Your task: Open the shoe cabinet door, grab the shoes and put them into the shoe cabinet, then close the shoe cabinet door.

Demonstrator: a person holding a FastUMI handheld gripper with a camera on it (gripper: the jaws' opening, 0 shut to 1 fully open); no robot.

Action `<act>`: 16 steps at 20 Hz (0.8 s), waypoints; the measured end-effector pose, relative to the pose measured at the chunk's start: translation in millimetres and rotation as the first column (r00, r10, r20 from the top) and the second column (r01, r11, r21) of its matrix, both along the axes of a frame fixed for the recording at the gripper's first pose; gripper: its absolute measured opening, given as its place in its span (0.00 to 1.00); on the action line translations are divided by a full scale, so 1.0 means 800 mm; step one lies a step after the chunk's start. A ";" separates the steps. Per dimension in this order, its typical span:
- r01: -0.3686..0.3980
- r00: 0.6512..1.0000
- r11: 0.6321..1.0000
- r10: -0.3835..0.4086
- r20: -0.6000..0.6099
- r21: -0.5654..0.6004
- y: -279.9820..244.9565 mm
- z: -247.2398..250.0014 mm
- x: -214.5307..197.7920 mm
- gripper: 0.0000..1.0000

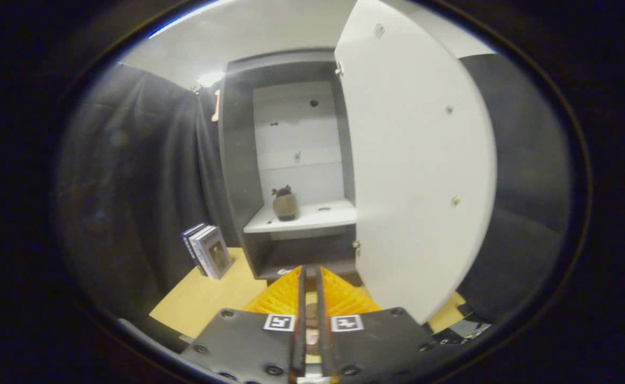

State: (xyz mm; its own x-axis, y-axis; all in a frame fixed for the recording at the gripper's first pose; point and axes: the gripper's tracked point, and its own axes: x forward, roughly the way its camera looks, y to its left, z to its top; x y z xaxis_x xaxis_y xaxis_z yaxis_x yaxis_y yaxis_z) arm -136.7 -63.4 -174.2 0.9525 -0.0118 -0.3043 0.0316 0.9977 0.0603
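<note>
dark grey shoe cabinet [238,160] with a white door [414,160] and white shelf [312,217], a small tan-brown shoe [285,205] inside, on a light wooden floor [206,298].

The shoe cabinet [238,176] stands dark-framed with its white door [414,160] swung open. One brownish shoe [285,205] sits upright on its pale shelf [318,217].

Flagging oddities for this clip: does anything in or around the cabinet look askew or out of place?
Nothing stands out. The cabinet door hangs open, one shoe sits upright on the shelf, books lean beside the cabinet, and the gripper fingers are nearly closed on nothing.
</note>
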 end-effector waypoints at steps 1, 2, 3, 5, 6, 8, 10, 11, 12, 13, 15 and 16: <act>0.005 0.999 1.000 -0.005 -0.034 -0.010 0.010 -0.026 0.007 0.20; 0.003 0.998 1.000 -0.004 -0.064 -0.011 0.024 -0.052 0.011 0.23; 0.006 0.996 1.000 -0.008 -0.093 -0.013 0.035 -0.075 0.016 0.27; 0.004 0.991 1.000 -0.007 -0.137 -0.021 0.050 -0.124 0.024 0.31; 0.002 0.987 1.000 -0.005 -0.158 -0.020 0.057 -0.147 0.029 0.31; 0.013 0.978 1.000 -0.016 -0.207 -0.014 0.058 -0.196 0.038 0.31; 0.032 0.967 0.999 -0.031 -0.252 -0.002 0.052 -0.242 0.046 0.31; 0.039 0.960 0.999 -0.038 -0.277 -0.003 0.049 -0.264 0.050 0.31; 0.042 0.954 0.999 -0.043 -0.296 -0.008 0.045 -0.286 0.055 0.31; 0.041 0.949 0.999 -0.043 -0.313 -0.013 0.044 -0.304 0.058 0.30; 0.037 0.940 0.999 -0.040 -0.339 -0.015 0.041 -0.336 0.062 0.27; 0.033 0.936 0.999 -0.036 -0.351 -0.014 0.039 -0.353 0.066 0.27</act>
